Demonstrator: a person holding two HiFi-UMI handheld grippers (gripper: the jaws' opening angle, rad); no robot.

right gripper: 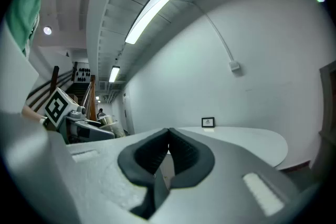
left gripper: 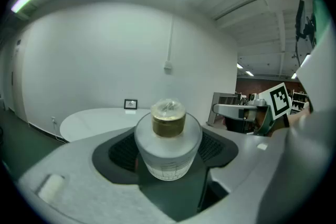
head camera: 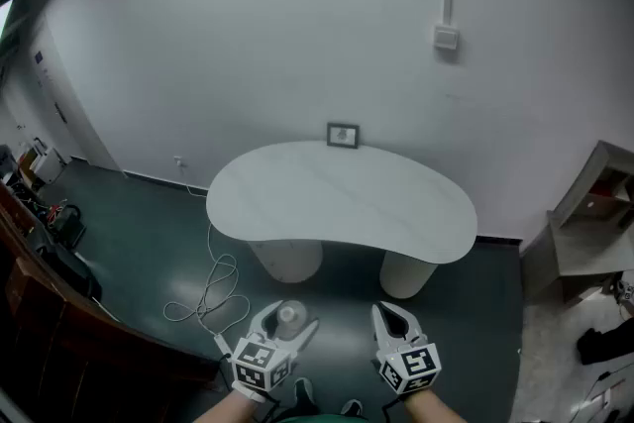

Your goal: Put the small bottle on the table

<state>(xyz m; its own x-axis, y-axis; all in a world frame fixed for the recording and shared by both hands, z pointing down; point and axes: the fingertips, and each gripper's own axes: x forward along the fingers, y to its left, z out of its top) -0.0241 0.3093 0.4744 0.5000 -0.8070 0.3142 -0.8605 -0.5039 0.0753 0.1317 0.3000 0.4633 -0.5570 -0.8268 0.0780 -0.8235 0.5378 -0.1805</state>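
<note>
A small frosted bottle (left gripper: 168, 141) with a brass-coloured neck and clear cap stands upright between the dark pads of my left gripper (left gripper: 167, 150), which is shut on it. In the head view the bottle (head camera: 289, 317) shows from above in that gripper (head camera: 286, 324), low in the picture, well short of the white kidney-shaped table (head camera: 342, 198). My right gripper (head camera: 394, 322) is beside it, also short of the table, its pads (right gripper: 184, 157) touching with nothing between them. The table (right gripper: 236, 141) lies ahead in both gripper views.
A small framed picture (head camera: 343, 136) stands at the table's far edge against the white wall. A white cable (head camera: 210, 297) loops over the dark floor left of the table's two round legs. Dark furniture runs along the left, and a grey shelf unit (head camera: 589, 233) stands at the right.
</note>
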